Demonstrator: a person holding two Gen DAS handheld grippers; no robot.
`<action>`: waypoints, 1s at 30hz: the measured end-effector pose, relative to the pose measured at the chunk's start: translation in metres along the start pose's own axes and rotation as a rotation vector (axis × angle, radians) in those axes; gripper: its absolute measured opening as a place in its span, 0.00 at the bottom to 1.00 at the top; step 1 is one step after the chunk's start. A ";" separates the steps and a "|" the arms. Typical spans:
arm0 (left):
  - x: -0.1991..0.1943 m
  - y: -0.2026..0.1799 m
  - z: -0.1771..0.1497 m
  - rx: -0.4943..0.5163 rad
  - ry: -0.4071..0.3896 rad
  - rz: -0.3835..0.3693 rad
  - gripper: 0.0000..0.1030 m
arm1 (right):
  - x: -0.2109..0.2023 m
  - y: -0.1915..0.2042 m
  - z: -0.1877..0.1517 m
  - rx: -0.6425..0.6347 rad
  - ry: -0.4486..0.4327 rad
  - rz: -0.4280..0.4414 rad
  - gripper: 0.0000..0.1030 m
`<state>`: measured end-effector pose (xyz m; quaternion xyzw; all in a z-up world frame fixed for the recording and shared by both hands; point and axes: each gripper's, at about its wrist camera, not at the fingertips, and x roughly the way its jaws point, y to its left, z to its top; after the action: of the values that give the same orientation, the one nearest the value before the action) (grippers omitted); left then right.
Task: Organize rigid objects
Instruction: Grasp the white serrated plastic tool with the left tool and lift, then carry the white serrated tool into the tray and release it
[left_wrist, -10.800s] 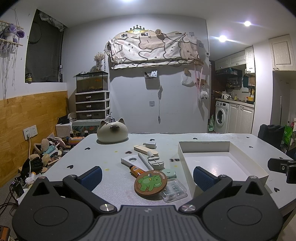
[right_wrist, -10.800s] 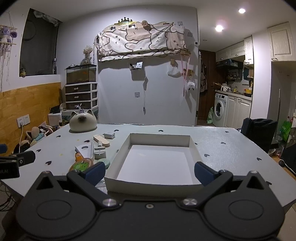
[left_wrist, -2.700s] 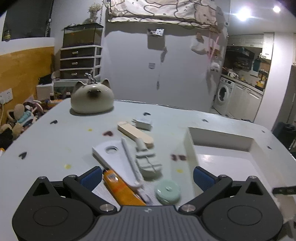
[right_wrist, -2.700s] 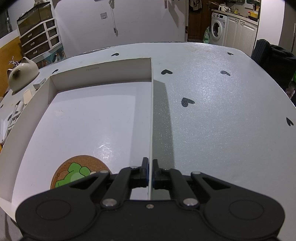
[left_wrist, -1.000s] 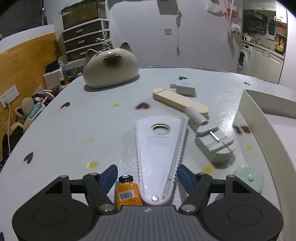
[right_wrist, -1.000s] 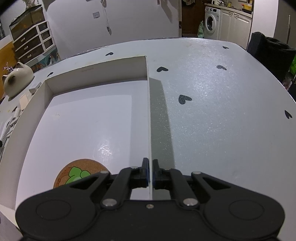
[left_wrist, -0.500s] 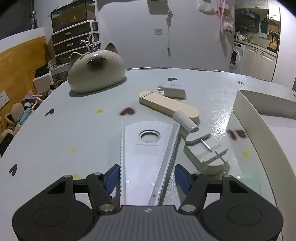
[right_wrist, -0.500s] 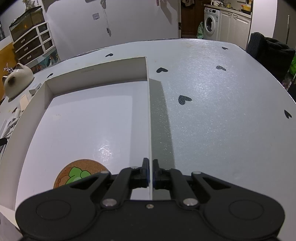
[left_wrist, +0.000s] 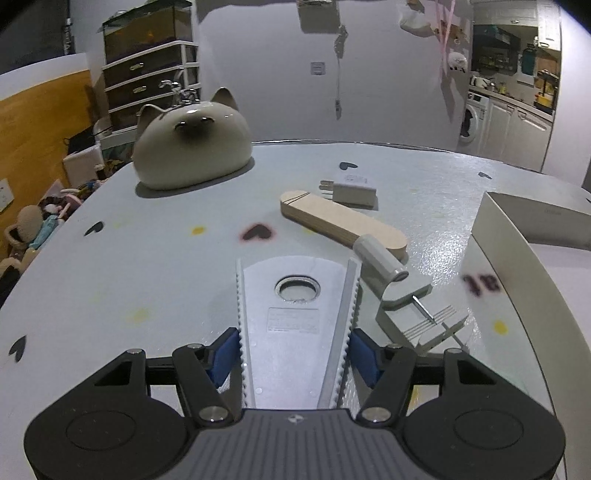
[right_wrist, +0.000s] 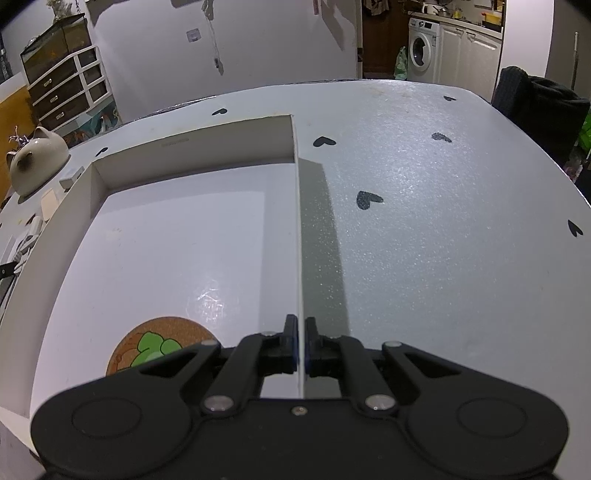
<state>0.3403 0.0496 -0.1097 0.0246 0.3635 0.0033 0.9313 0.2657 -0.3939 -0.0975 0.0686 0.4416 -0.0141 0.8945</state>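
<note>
In the left wrist view my left gripper (left_wrist: 295, 354) has its blue pads against both toothed edges of a white wedge-shaped plastic tool (left_wrist: 295, 306) with a round hole, lying on the grey table. Beside it lie a white comb-like clamp tool (left_wrist: 413, 314), a wooden stick (left_wrist: 340, 221) and a white charger plug (left_wrist: 352, 190). In the right wrist view my right gripper (right_wrist: 301, 343) is shut on the right wall of the white box (right_wrist: 297, 221). A cork coaster with a green print (right_wrist: 155, 350) lies inside the box.
A ceramic cat-shaped pot (left_wrist: 190, 147) stands at the back left of the table. The box's left wall (left_wrist: 517, 258) is at the right of the left wrist view. A dark chair (right_wrist: 539, 99) stands past the table's far right edge.
My left gripper moved forward along the white wedge tool and its pads closed in on the tool's toothed edges; the orange tube has dropped out of view. The right gripper stays clamped on the box wall.
</note>
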 end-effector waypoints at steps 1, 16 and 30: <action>-0.004 0.000 -0.001 -0.003 -0.005 0.005 0.63 | 0.000 0.000 -0.001 0.002 -0.002 0.000 0.05; -0.093 -0.030 0.008 -0.037 -0.137 -0.074 0.63 | -0.002 -0.002 -0.004 -0.002 -0.025 0.011 0.04; -0.115 -0.135 0.021 0.093 -0.118 -0.370 0.63 | -0.002 -0.003 -0.006 -0.001 -0.038 0.016 0.04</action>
<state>0.2685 -0.0891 -0.0233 0.0008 0.3065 -0.1861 0.9335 0.2592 -0.3959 -0.0999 0.0712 0.4239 -0.0082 0.9028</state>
